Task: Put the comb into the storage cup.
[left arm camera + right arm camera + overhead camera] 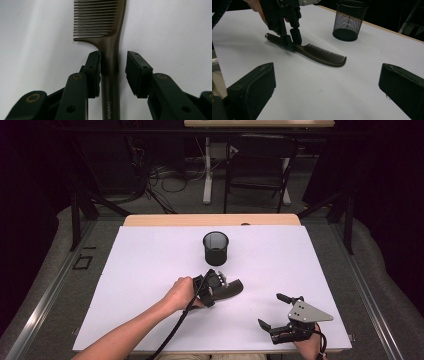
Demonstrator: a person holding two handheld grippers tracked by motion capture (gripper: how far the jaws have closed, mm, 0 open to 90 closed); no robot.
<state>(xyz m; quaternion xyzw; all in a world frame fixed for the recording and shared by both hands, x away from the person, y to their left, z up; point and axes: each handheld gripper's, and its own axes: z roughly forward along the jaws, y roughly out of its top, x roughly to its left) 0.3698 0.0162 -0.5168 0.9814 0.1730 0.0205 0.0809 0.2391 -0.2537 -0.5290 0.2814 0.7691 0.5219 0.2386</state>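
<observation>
Left gripper (113, 73) straddling comb (110, 62) handle, fingers (93, 72) spread, lining up pinch; right gripper (281, 312) idling, fingers wide apart

"Creative" on comb (110, 75) handle

Bright even light on the white table (150, 320), dark surroundings, soft short shadows, near jaws blurred, slight grain
</observation>
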